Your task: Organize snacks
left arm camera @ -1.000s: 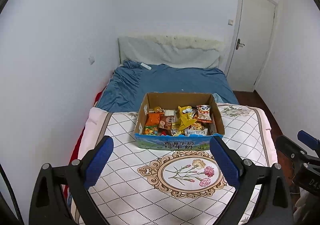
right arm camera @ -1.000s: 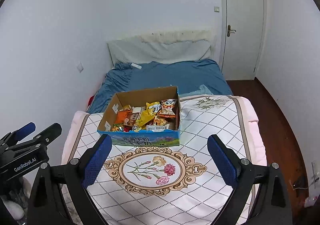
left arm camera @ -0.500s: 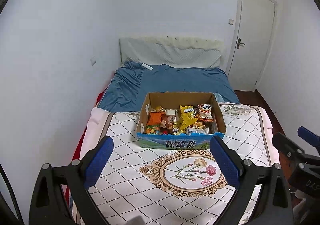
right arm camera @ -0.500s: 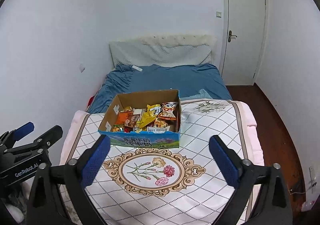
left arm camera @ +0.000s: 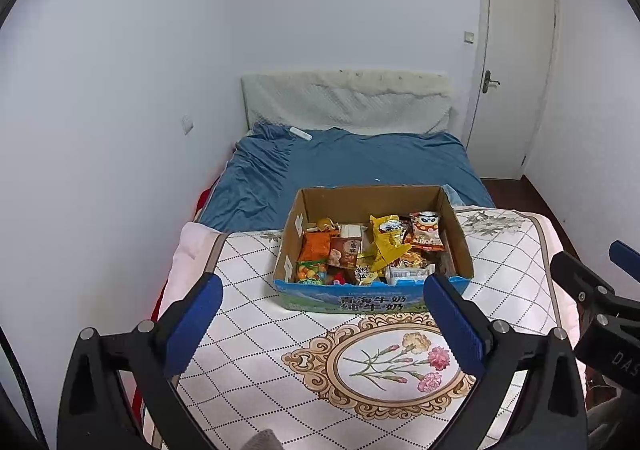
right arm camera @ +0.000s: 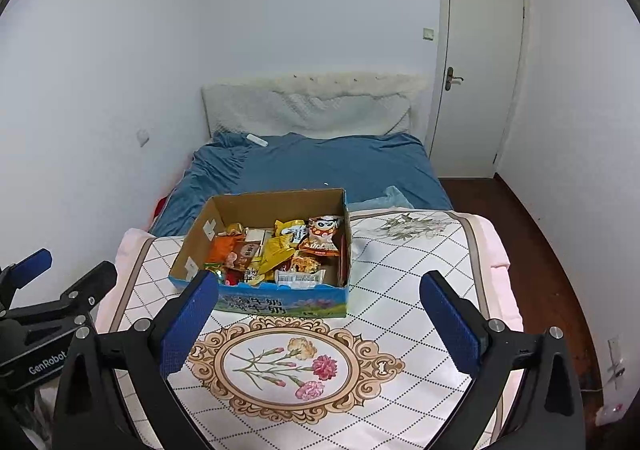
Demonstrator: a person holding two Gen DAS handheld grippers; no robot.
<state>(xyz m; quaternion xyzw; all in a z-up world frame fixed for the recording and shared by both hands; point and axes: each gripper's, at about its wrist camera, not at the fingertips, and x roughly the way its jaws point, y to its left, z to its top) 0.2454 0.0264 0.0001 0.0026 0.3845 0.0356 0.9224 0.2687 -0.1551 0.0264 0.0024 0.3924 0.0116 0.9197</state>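
Open cardboard box (left arm camera: 372, 298), blue printed front panel, upright on the quilted blanket (left arm camera: 256, 330), just behind its flower medallion. Snacks (left arm camera: 360, 254) heaped loosely inside box: orange packet at left, yellow wrappers at centre, cartoon-face pouch (left arm camera: 426, 230) leaning at back right, white barcoded pack against front wall.

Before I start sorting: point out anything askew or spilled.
Nothing has spilled. The snack packets lie jumbled, overlapping and tilted, inside the cardboard box on the quilt. None lies outside it.
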